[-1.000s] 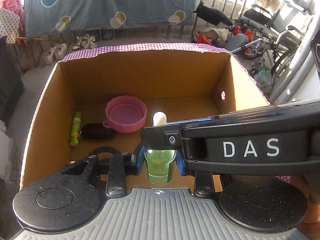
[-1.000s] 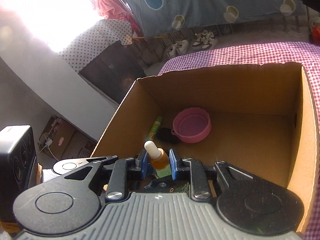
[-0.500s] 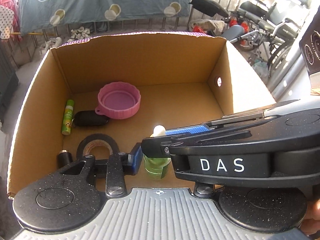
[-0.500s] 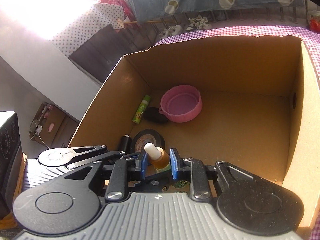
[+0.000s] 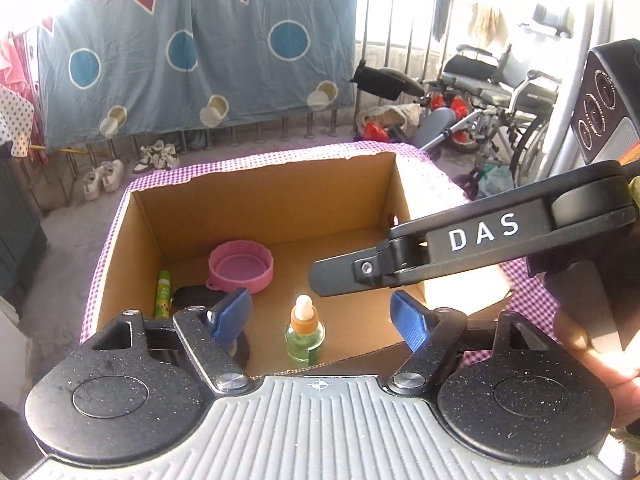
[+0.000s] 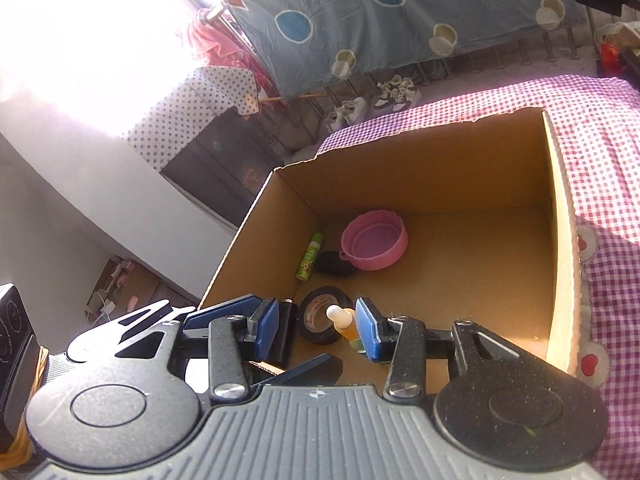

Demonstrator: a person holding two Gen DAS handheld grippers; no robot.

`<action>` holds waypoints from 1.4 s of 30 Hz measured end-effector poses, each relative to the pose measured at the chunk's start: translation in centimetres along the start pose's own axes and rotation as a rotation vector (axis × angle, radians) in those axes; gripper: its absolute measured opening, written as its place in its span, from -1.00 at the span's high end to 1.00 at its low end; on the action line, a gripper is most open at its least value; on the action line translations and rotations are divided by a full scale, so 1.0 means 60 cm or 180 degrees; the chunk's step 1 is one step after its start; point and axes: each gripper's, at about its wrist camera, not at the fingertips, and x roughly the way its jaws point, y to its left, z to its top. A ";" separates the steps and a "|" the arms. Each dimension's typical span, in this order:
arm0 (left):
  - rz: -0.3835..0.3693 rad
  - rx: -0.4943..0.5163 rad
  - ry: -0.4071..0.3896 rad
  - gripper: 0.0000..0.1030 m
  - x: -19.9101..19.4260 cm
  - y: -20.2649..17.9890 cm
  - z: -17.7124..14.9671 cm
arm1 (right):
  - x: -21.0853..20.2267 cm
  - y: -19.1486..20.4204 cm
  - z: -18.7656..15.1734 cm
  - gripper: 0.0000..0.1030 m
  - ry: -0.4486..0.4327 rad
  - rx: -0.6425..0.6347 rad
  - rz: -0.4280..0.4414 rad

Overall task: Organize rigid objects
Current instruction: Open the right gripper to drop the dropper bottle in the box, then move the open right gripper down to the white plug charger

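Note:
A small dropper bottle (image 5: 304, 336) with green liquid, an orange collar and a white bulb stands upright on the floor of the cardboard box (image 5: 264, 208), close to its near wall. My left gripper (image 5: 320, 318) hangs above and behind it, jaws opening, blue pads well clear of the bottle. In the right wrist view the bottle (image 6: 344, 325) shows between the pads of my right gripper (image 6: 318, 330), close to the right pad but free. Those jaws are opening too. The right gripper's black side arm (image 5: 480, 236) crosses the left wrist view.
In the box lie a pink bowl (image 6: 374, 244), a green tube (image 6: 308, 256), a dark oval object (image 6: 334, 264), a black tape roll (image 6: 316, 310) and a black cylinder (image 6: 286, 320). The box sits on purple checked cloth (image 6: 600, 168). A person's hand (image 5: 600, 344) shows at the right.
Both grippers were shut on the dropper bottle; both have let go, spread their jaws and drawn back and up. The bottle now stands alone on the box floor.

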 end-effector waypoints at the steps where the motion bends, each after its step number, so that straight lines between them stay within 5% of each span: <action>1: -0.0006 0.0027 -0.0048 -0.56 -0.011 0.000 -0.005 | -0.021 -0.001 -0.007 0.11 -0.0091 0.0044 0.0048; 8: -0.0218 0.0120 -0.0222 -0.76 -0.068 -0.021 -0.067 | -0.120 -0.018 -0.100 0.09 -0.0530 0.0469 0.0356; 13: -0.0305 0.0093 -0.0163 -0.76 -0.060 -0.037 -0.126 | -0.109 -0.050 -0.183 0.09 -0.0564 0.0857 0.0404; 16: -0.0260 0.0190 -0.0140 -0.58 -0.041 -0.045 -0.145 | -0.078 -0.077 -0.214 0.10 -0.0513 0.1104 0.0418; 30: 0.0087 0.0376 0.0087 0.28 0.050 -0.041 -0.144 | 0.031 -0.135 -0.211 0.20 -0.0294 0.1460 0.0530; 42: 0.0001 0.0168 0.0325 0.33 0.067 -0.041 -0.138 | 0.068 -0.139 -0.198 0.19 -0.0225 0.1484 0.0544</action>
